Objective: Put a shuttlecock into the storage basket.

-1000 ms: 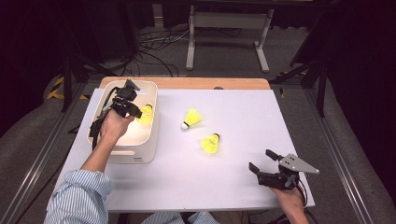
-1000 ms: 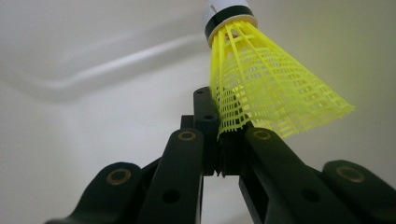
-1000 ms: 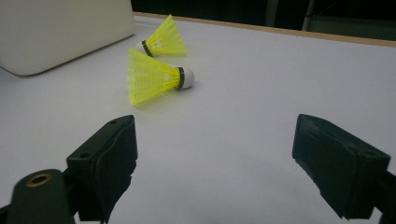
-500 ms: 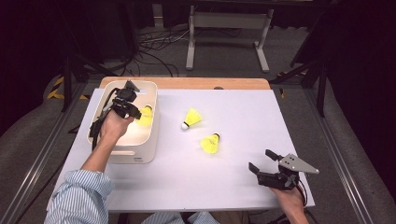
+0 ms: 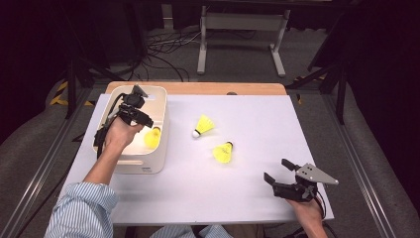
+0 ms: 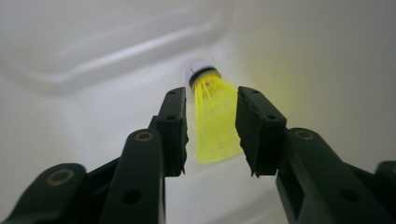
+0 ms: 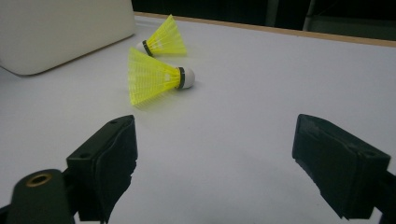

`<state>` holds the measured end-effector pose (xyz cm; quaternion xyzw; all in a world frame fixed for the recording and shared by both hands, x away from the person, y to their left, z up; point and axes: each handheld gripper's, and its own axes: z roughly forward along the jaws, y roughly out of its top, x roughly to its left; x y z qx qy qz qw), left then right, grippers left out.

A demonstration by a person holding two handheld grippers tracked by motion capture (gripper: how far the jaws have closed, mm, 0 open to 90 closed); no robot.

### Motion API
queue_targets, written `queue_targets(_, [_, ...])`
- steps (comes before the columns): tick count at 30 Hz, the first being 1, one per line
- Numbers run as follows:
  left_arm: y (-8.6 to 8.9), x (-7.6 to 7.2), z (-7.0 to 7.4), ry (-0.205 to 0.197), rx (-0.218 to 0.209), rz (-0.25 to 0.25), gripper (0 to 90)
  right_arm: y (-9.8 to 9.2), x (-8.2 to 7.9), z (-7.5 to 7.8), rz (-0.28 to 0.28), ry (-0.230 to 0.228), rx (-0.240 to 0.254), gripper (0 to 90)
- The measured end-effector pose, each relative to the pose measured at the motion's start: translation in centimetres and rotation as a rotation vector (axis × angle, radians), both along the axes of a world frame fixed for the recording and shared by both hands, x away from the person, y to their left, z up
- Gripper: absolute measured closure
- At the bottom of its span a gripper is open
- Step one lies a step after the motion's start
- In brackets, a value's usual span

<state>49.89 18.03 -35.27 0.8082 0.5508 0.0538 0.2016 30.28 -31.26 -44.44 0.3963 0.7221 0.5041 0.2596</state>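
Observation:
My left gripper (image 5: 144, 120) hangs over the white bin (image 5: 159, 148) at the table's left. Its jaws have just been opening. In the left gripper view a yellow shuttlecock (image 6: 215, 121) is blurred between the parted jaws of that gripper (image 6: 211, 93), cork end pointing away, with a gap on each side. From above, that shuttlecock (image 5: 152, 136) is inside the bin, just below the jaws. Two more yellow shuttlecocks (image 5: 203, 125) (image 5: 224, 152) lie on the white table top. My right gripper (image 5: 276, 170) rests open near the front right, with nothing between its jaws.
In the right gripper view the nearer shuttlecock (image 7: 154, 74) and the farther one (image 7: 163, 35) lie ahead of the open gripper (image 7: 215, 140), with the bin's wall (image 7: 60, 32) at upper left. A wooden strip (image 5: 198, 88) runs along the table's far edge.
The left jaws have opened and the yellow shuttlecock has dropped from their tips down into the bin. Both hands have stayed in place.

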Motion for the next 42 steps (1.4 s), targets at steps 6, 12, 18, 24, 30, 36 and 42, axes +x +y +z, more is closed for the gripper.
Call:
queue_targets(6, [0.2, -0.6, 0.6, -0.013, -0.009, -0.009, 51.5, 0.0, 0.0, 0.0, -0.002, 0.002, -0.001, 14.4])
queue_targets(12, [0.3, -1.3, 1.3, -0.034, -0.031, -0.012, 46.9, 0.0, 0.0, 0.0, -0.004, 0.001, -0.001, 14.4])
queue_targets(18, [0.0, -2.0, 1.8, -0.06, -0.034, -0.015, 43.3, 0.0, -0.1, 0.0, -0.015, 0.003, -0.004, 14.4])
queue_targets(24, [-0.1, -2.7, 2.7, -0.079, -0.041, -0.028, 42.8, -0.1, -0.1, 0.0, -0.02, -0.002, -0.008, 14.4])
queue_targets(30, [-0.3, -3.2, 3.0, -0.091, -0.035, -0.038, 42.2, 0.0, -0.1, 0.0, -0.02, 0.0, -0.01, 14.4])
queue_targets(36, [-0.2, -3.6, 3.4, -0.103, -0.027, -0.032, 41.6, -0.1, -0.1, 0.0, -0.026, 0.0, -0.007, 14.3])
queue_targets(42, [-0.3, -3.8, 3.7, -0.114, -0.013, -0.042, 40.8, -0.1, -0.1, 0.0, -0.03, 0.003, -0.005, 14.3])
